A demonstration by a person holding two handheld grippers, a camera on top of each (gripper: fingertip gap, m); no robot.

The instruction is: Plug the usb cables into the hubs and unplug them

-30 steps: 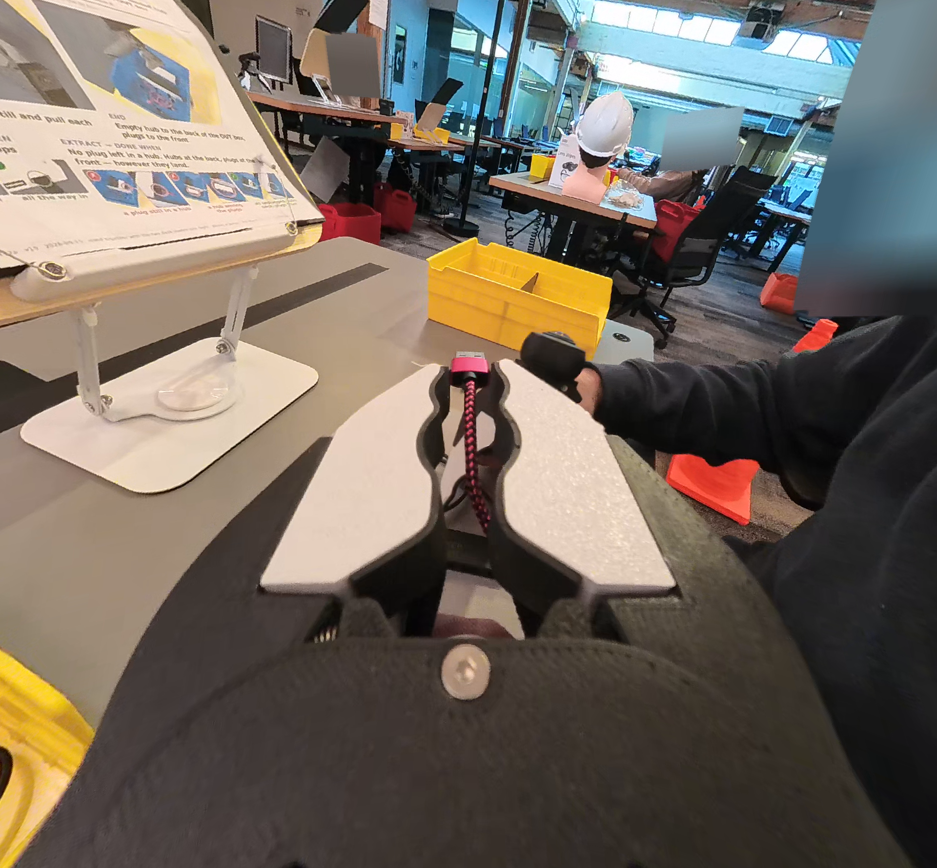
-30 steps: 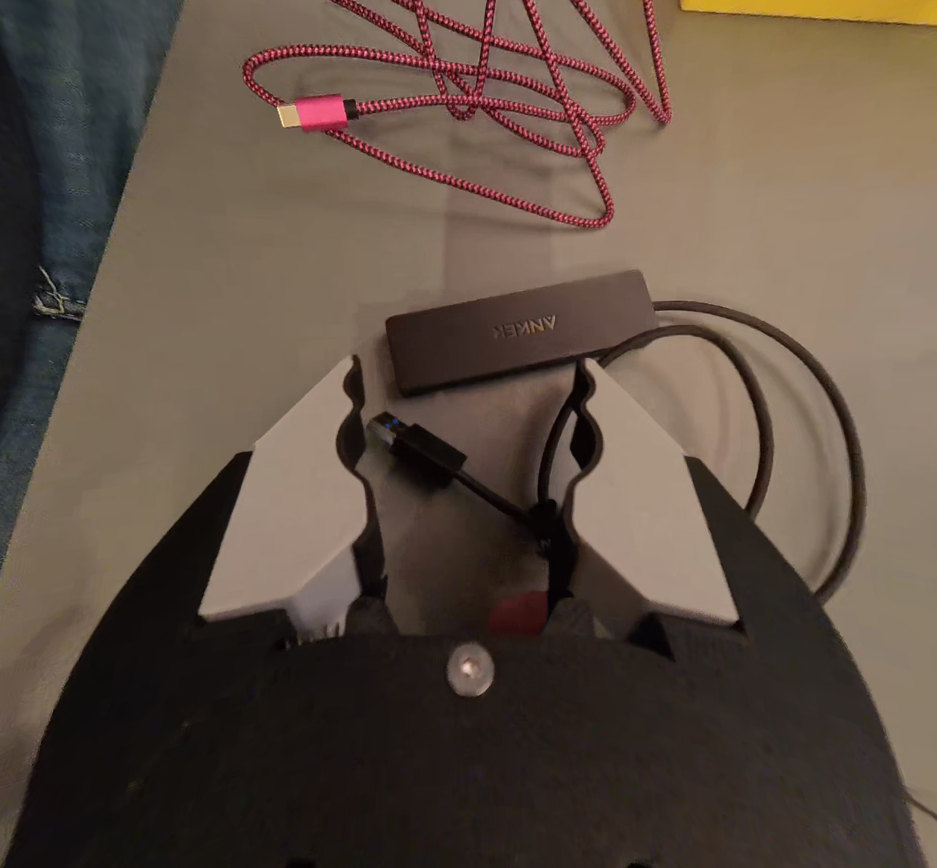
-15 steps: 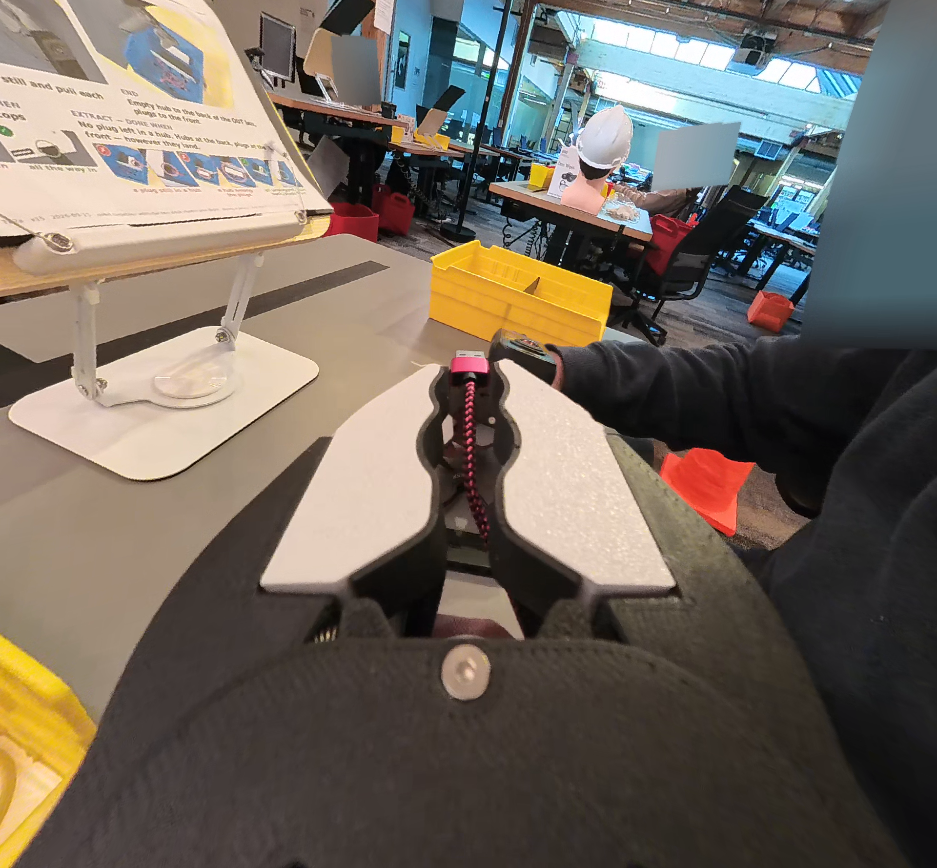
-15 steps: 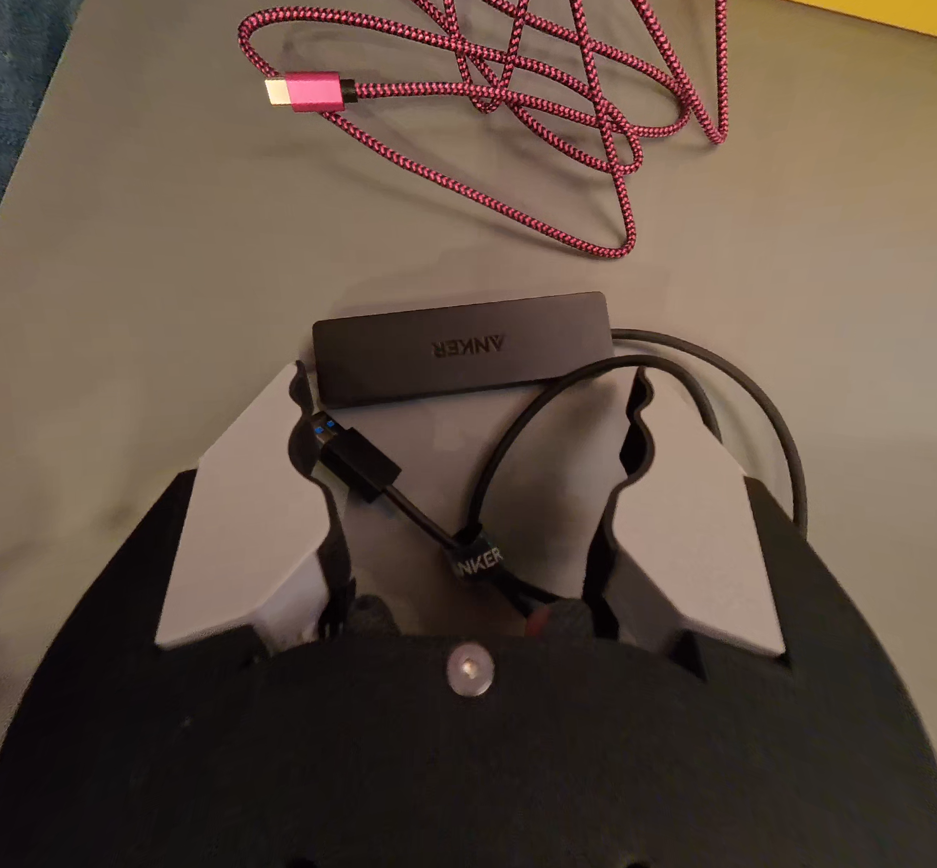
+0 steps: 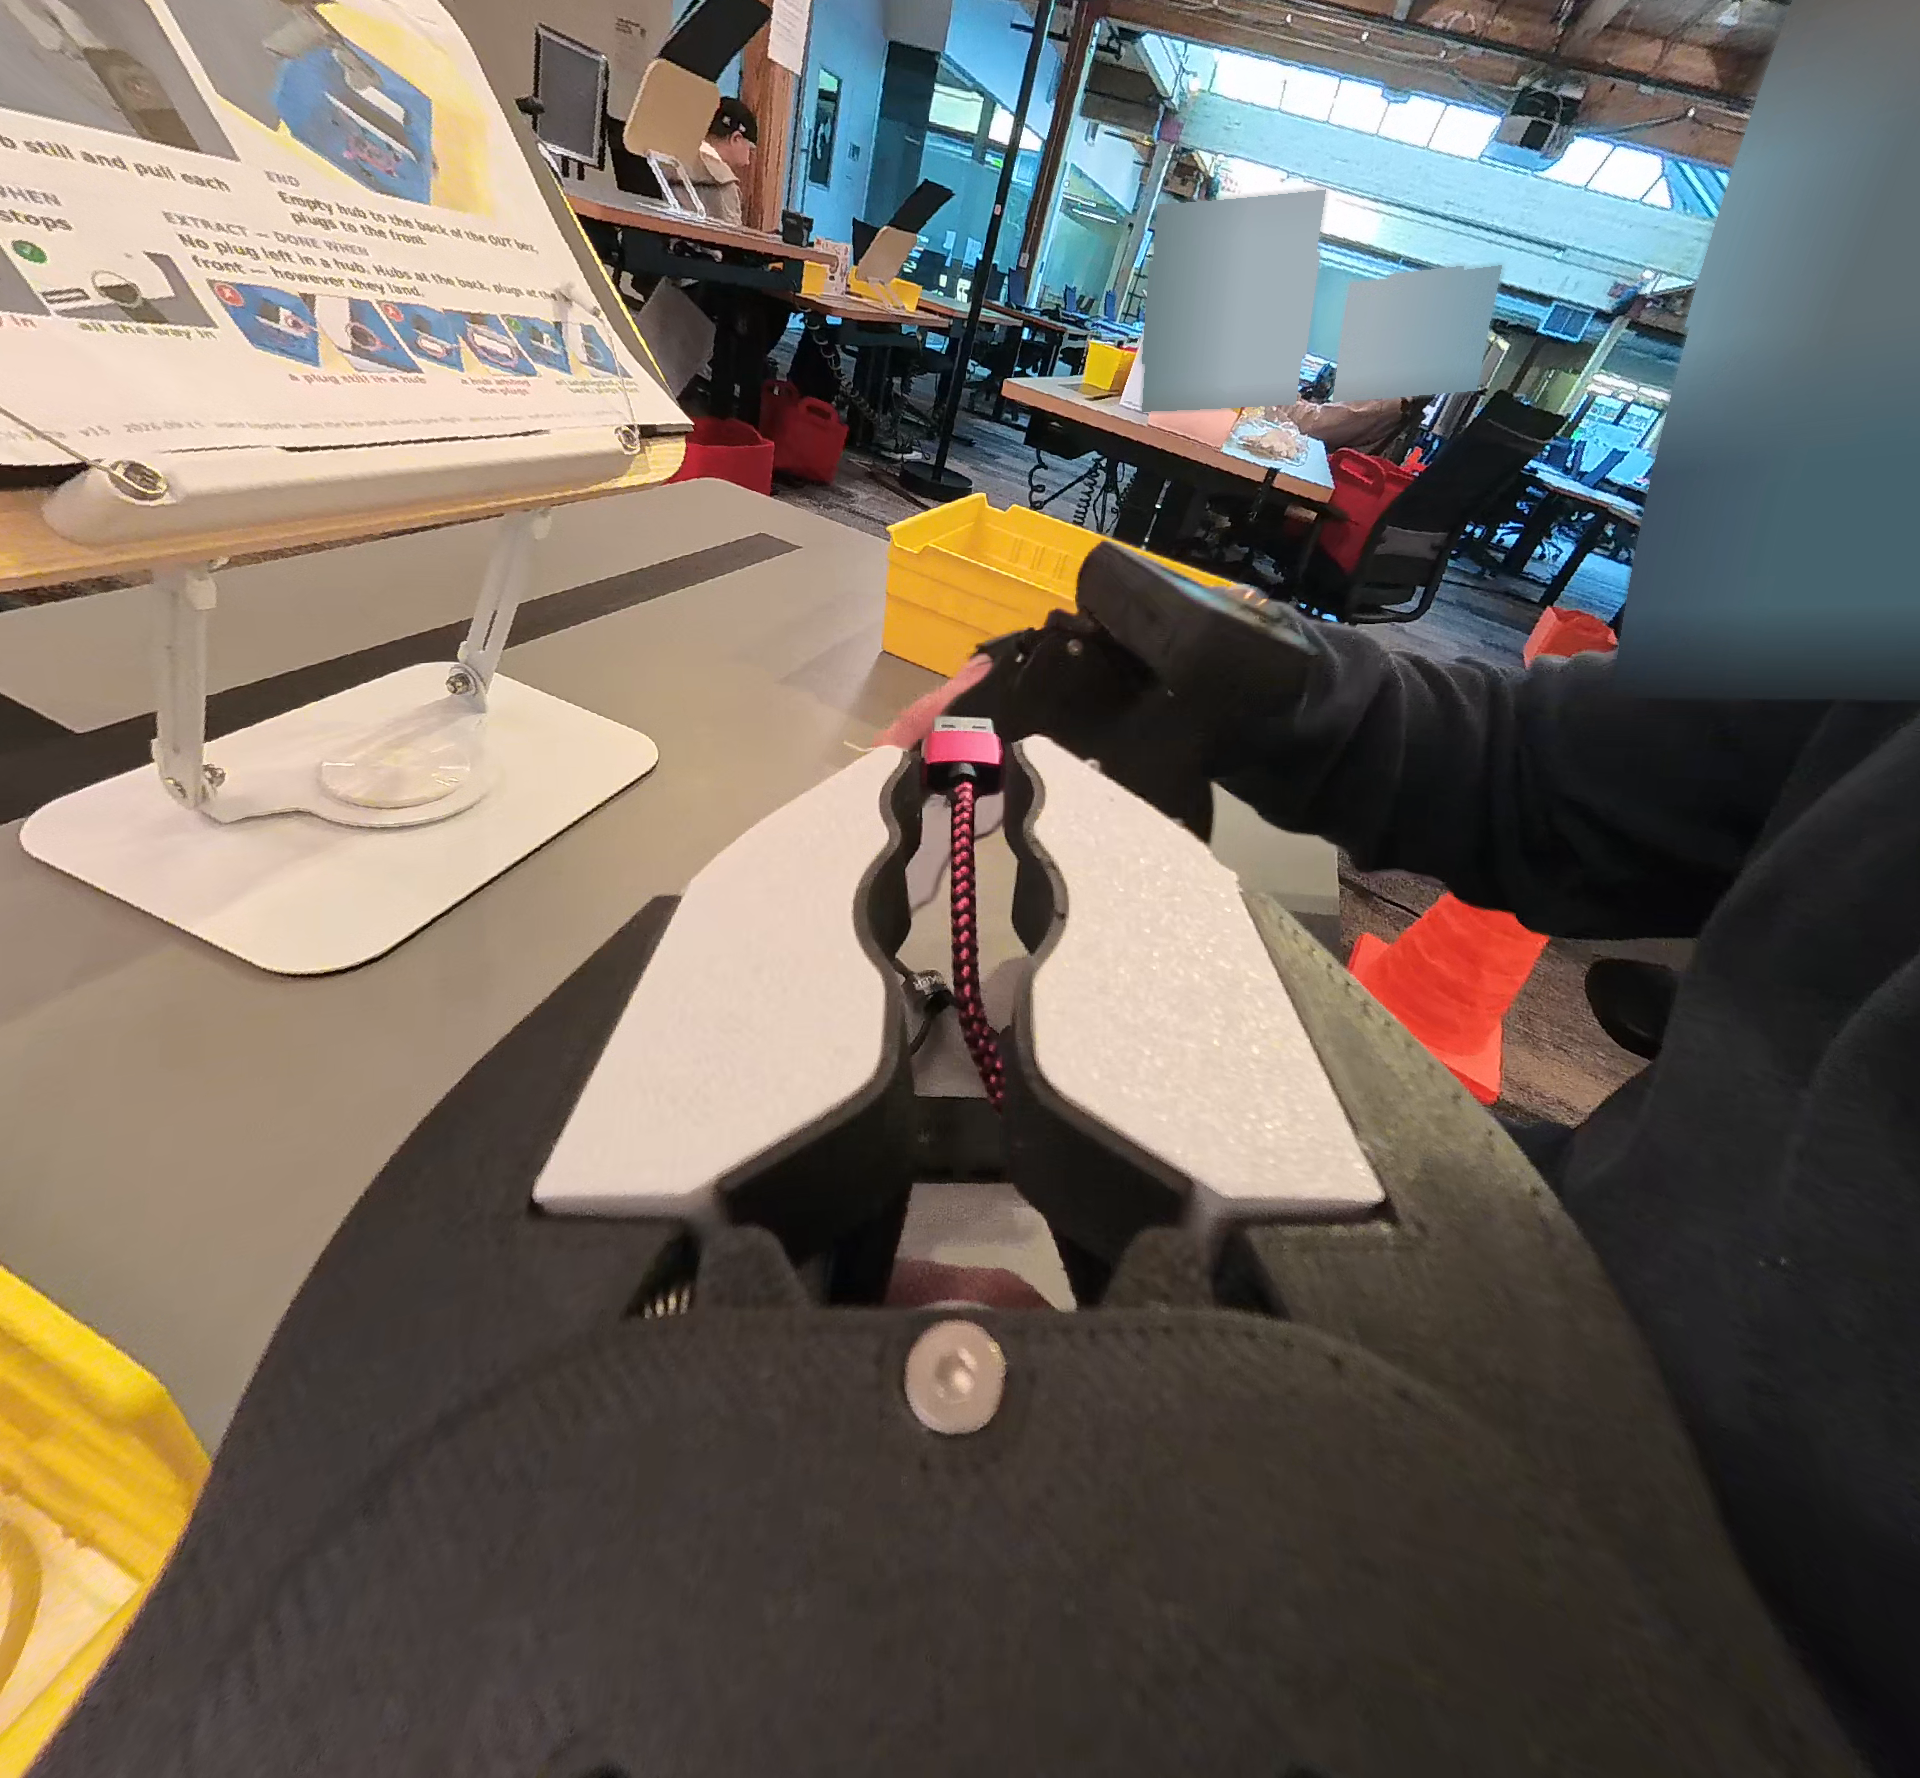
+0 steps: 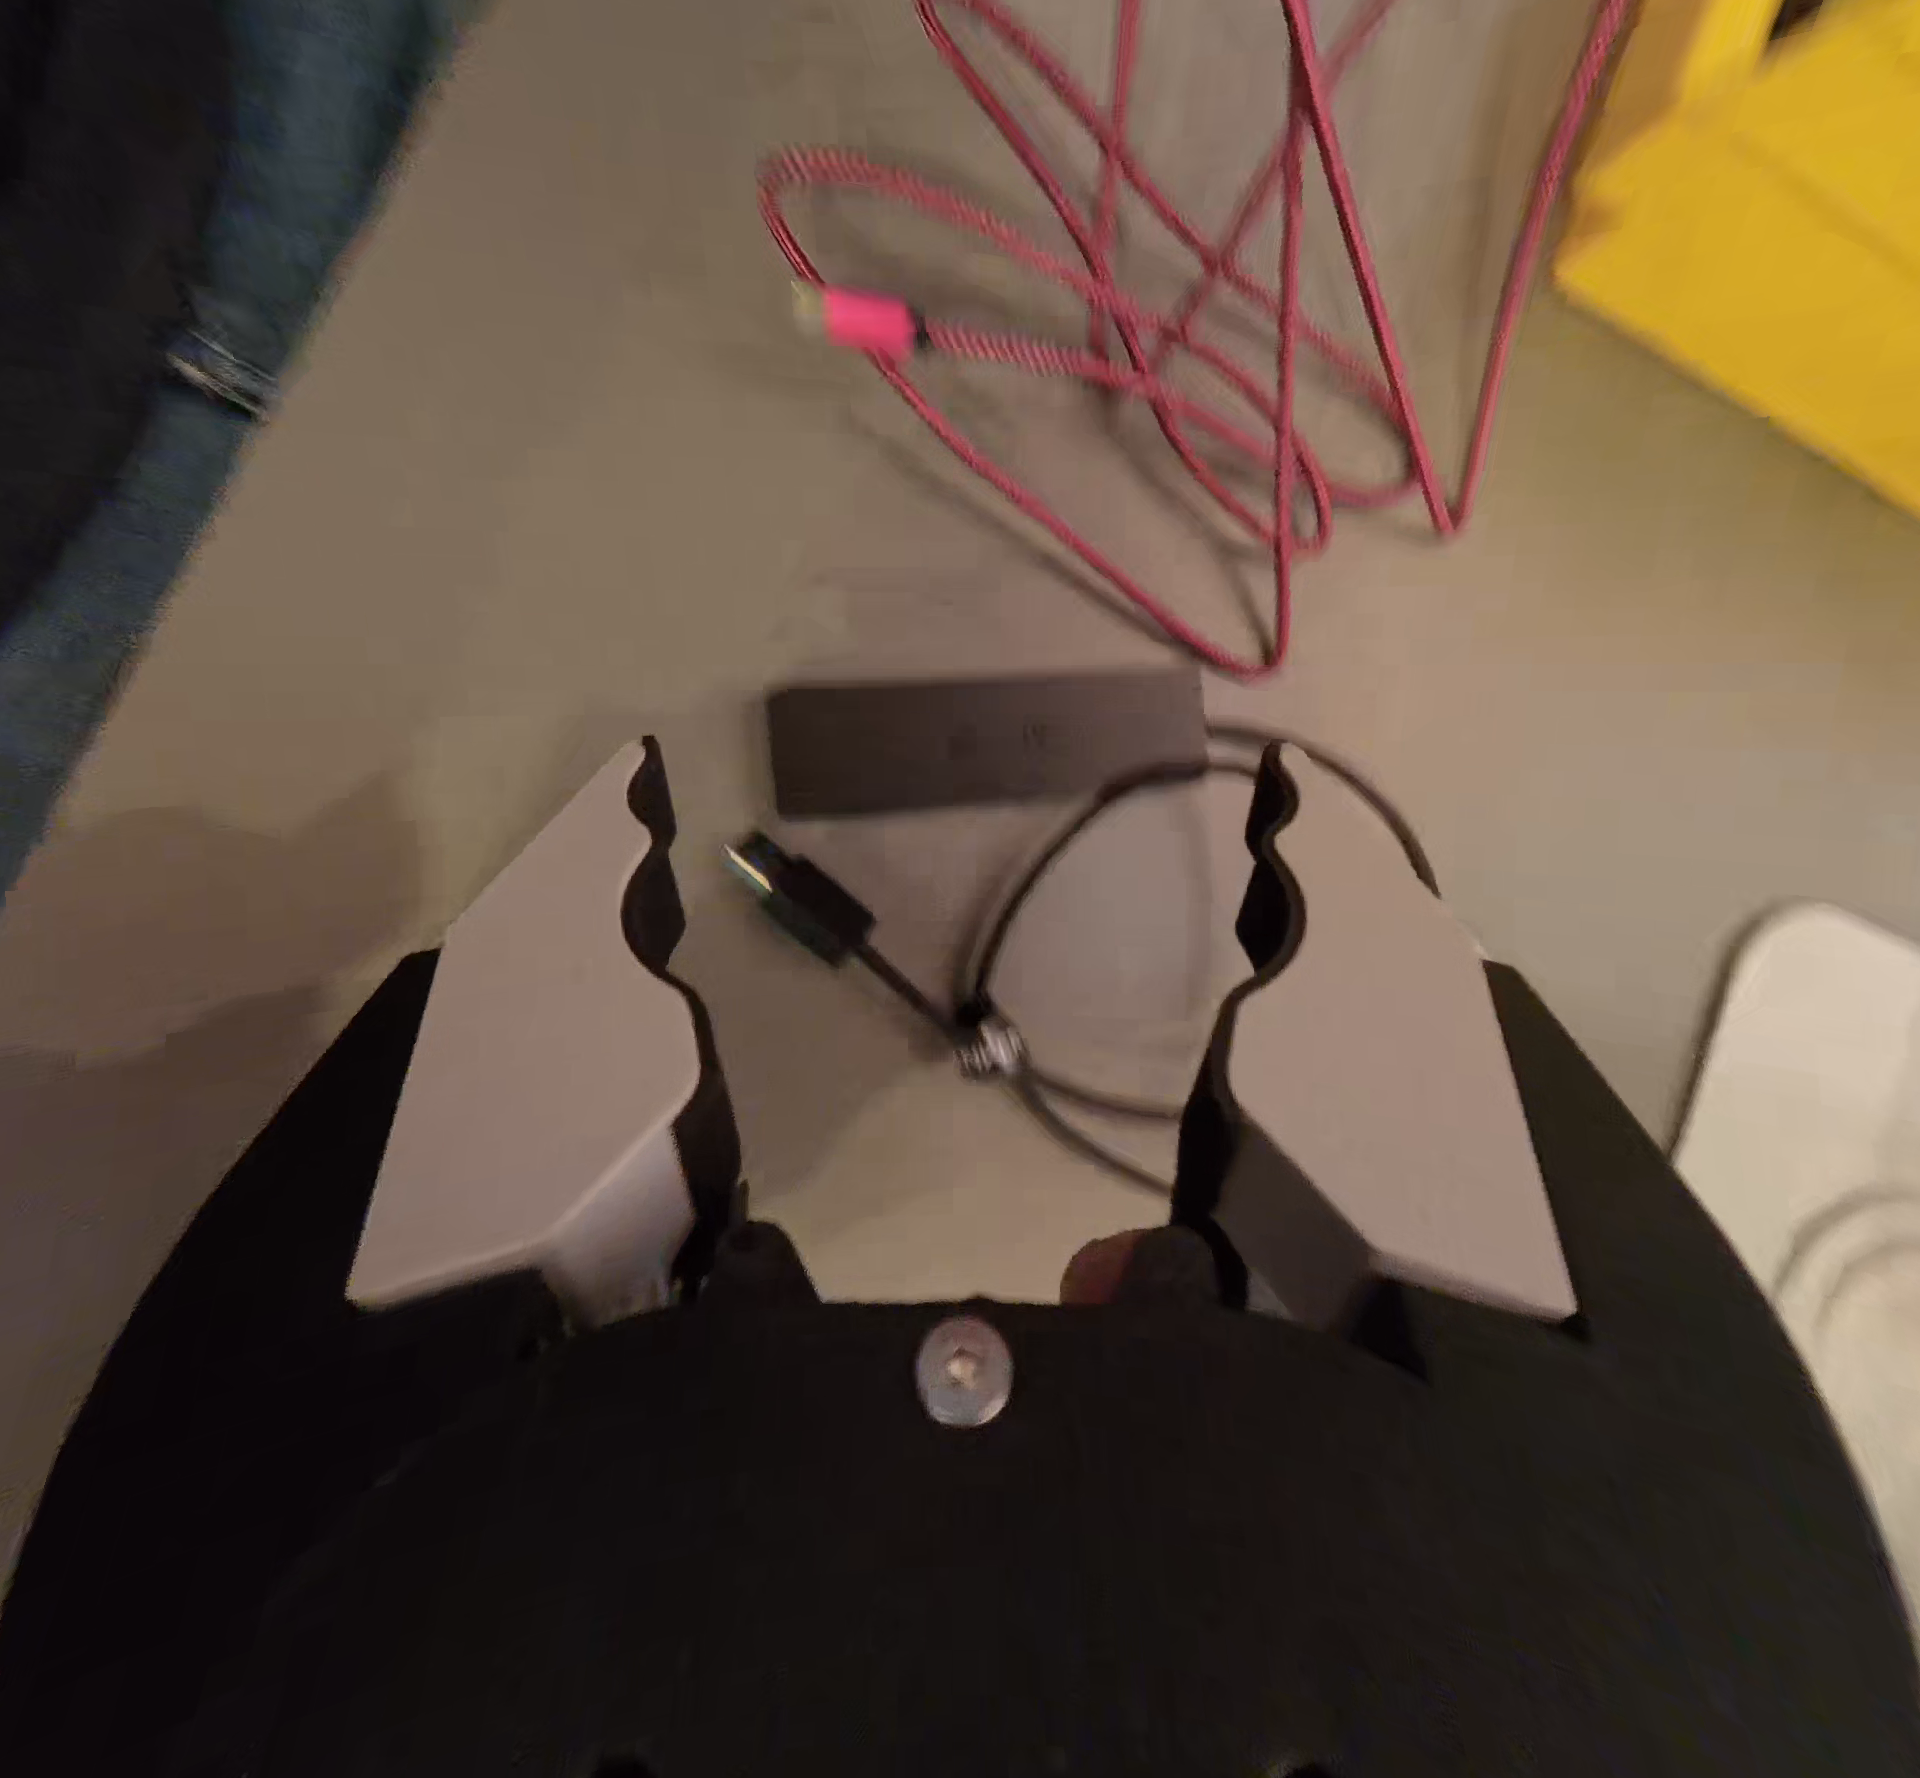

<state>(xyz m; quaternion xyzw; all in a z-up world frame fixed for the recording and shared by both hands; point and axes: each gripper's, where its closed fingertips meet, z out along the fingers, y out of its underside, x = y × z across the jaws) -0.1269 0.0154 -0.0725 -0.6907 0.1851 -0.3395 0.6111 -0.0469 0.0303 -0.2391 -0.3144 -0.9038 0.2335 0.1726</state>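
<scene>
My left gripper (image 5: 961,767) is shut on the pink plug (image 5: 963,752) of a pink braided USB cable (image 5: 968,939), held above the grey table with the plug pointing forward. My right gripper (image 6: 961,762) is open and empty, hovering over a black USB hub (image 6: 982,743) that lies flat on the table. The hub's own black cable (image 6: 1039,897) and its plug (image 6: 800,892) lie between the open fingers. The braided cable's other pink plug (image 6: 862,318) and its loops (image 6: 1247,326) lie on the table beyond the hub. The right wrist view is blurred.
A white document stand (image 5: 343,824) with an instruction sheet (image 5: 260,201) stands on the table (image 5: 208,1084) at left; its base also shows in the right wrist view (image 6: 1818,1105). A yellow bin (image 5: 966,575) sits at the back, another (image 6: 1766,222) right of the cable. A person's sleeve (image 5: 1507,793) reaches across. The tips of one gripper are about 20 cm away from the tips of the other.
My right gripper has opened wider and pulled back from the hub, swinging left so the stand base comes into view. My left gripper still holds the plug; the person's arm moved closer.
</scene>
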